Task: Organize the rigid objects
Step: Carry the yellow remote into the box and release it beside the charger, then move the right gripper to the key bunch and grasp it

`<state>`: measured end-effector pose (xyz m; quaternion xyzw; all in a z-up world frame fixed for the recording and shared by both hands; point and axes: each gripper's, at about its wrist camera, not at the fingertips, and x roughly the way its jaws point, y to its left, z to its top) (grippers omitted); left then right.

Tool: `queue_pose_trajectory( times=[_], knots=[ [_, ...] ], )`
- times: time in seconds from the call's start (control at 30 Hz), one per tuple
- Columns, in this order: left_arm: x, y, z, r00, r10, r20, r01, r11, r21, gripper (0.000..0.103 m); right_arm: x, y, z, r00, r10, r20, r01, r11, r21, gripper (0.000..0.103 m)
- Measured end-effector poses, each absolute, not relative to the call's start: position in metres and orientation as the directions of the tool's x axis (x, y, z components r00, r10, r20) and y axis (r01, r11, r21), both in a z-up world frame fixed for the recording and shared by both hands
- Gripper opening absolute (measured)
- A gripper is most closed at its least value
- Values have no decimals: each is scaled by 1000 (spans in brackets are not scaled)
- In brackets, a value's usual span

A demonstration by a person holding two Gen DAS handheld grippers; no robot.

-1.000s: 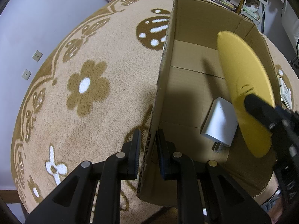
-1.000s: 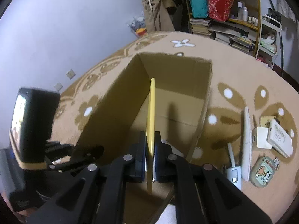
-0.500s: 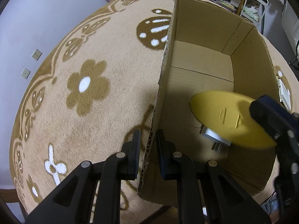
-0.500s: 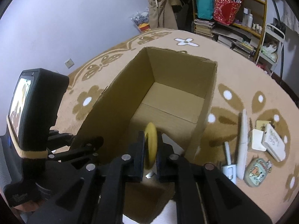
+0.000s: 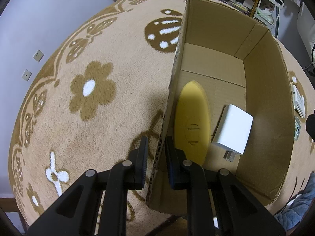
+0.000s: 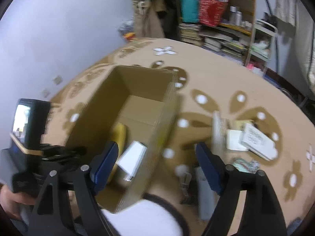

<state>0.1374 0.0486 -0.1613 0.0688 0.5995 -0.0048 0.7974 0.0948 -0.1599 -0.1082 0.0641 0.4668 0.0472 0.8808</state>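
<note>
An open cardboard box (image 5: 261, 118) stands on a flower-patterned rug. My left gripper (image 5: 156, 143) is shut on the box's near left wall, one finger inside and one outside. A yellow disc (image 5: 192, 123) lies in the box, leaning against that wall, beside a white charger (image 5: 233, 131). In the right wrist view the disc (image 6: 120, 135) and charger (image 6: 132, 157) sit on the box (image 6: 141, 90) floor. My right gripper (image 6: 155, 147) hangs above the box's near right corner, its jaws opening wide and gripping nothing. This view is blurred.
On the rug right of the box lie a white plate on edge (image 6: 217, 129), white packets (image 6: 256, 139), a small tin (image 6: 246, 164), a metal clip (image 6: 185, 182) and a grey slab (image 6: 204, 196). Crowded shelves (image 6: 216, 19) line the far wall.
My right gripper lowered the yellow disc into the box, let it go and drew back up and to the right. The disc now rests against the left wall. The left gripper kept its grip.
</note>
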Motion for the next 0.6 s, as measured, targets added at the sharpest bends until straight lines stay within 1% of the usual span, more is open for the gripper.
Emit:
queue_pose_trajectory(
  times=[0.2, 0.47, 0.53, 0.6],
  knots=[
    [137, 49, -161, 282, 77, -956, 92, 990, 107, 17, 93, -180, -120, 530, 125, -839, 39, 984, 171, 86],
    [137, 48, -161, 281, 76, -957, 91, 990, 105, 17, 87, -191, -148, 449, 161, -879, 53, 977, 206, 85],
    [137, 48, -161, 282, 76, -957, 91, 990, 105, 17, 88, -190, -155, 420, 165, -892, 53, 977, 206, 81],
    [137, 48, -161, 282, 77, -956, 92, 990, 107, 17, 89, -190, -162, 394, 180, -902, 54, 974, 218, 73]
  ],
)
